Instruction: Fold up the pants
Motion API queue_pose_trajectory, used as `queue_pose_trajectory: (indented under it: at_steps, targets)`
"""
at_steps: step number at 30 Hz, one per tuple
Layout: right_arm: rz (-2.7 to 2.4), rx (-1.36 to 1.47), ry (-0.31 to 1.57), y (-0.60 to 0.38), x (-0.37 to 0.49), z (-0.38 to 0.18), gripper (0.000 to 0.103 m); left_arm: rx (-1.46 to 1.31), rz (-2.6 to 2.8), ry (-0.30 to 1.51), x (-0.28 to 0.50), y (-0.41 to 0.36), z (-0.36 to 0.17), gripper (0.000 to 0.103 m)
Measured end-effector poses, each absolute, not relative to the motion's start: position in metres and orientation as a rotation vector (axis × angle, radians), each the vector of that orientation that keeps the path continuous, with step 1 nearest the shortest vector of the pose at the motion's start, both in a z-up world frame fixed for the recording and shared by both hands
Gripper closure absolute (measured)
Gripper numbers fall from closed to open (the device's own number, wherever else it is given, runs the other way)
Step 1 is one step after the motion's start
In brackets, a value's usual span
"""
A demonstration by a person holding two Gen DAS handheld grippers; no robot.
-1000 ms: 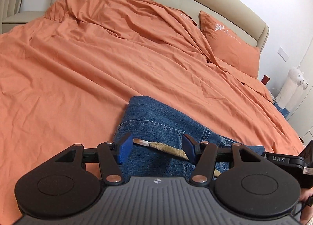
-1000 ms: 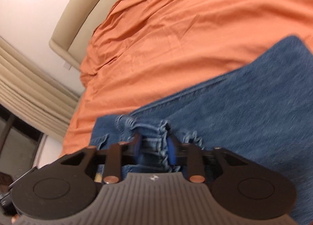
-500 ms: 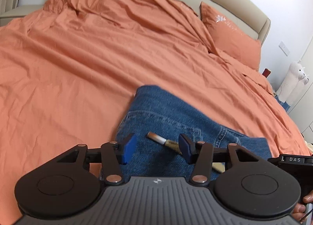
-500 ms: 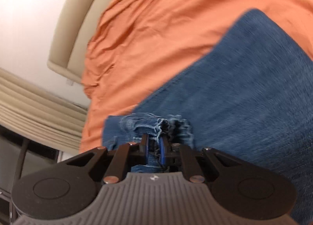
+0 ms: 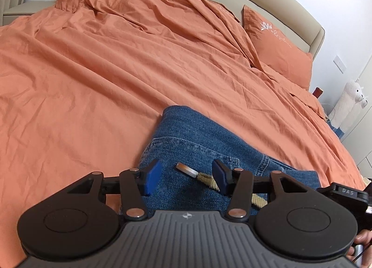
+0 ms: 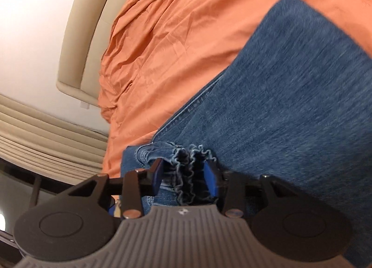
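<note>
pointing down at the jeans, left gripper gapes empty; right gripper fingers just released the frayed hem.

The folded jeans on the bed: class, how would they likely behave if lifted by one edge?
The jeans would probably droop rather than stay flat, since the frayed hem bunches between the just-opened jaws of the right gripper. Thick stacked denim suggests some weight. The drawstring would likely dangle.

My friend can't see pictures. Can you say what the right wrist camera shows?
The right gripper has just been opening, and the frilly hem of the blue jeans sits between its fingers. The jeans lie on an orange bedsheet, with a beige headboard behind.
</note>
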State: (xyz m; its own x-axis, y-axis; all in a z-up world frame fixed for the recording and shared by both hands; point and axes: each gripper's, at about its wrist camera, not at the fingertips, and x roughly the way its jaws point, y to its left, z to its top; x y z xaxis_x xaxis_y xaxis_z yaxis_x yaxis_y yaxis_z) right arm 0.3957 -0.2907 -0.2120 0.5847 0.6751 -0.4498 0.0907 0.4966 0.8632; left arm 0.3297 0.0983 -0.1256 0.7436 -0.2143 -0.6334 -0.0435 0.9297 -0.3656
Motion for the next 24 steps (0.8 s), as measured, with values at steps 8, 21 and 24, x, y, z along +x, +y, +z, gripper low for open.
queue_pose_trajectory:
  at_steps: [8, 21, 24]
  targets:
    - [0.451, 0.930, 0.853, -0.273, 0.391, -0.199, 0.090, -0.375, -0.094, 0.669, 0.324, 0.108, -0.106, 0.046]
    - [0.423, 0.365, 0.851, -0.192, 0.399, 0.010, 0.092, -0.455, -0.168, 0.621, 0.310, 0.134, -0.095, 0.050]
    - [0.348, 0.333, 0.851, -0.200, 0.398, 0.028, 0.092, -0.471, -0.189, 0.616, 0.309, 0.136, -0.095, 0.050]
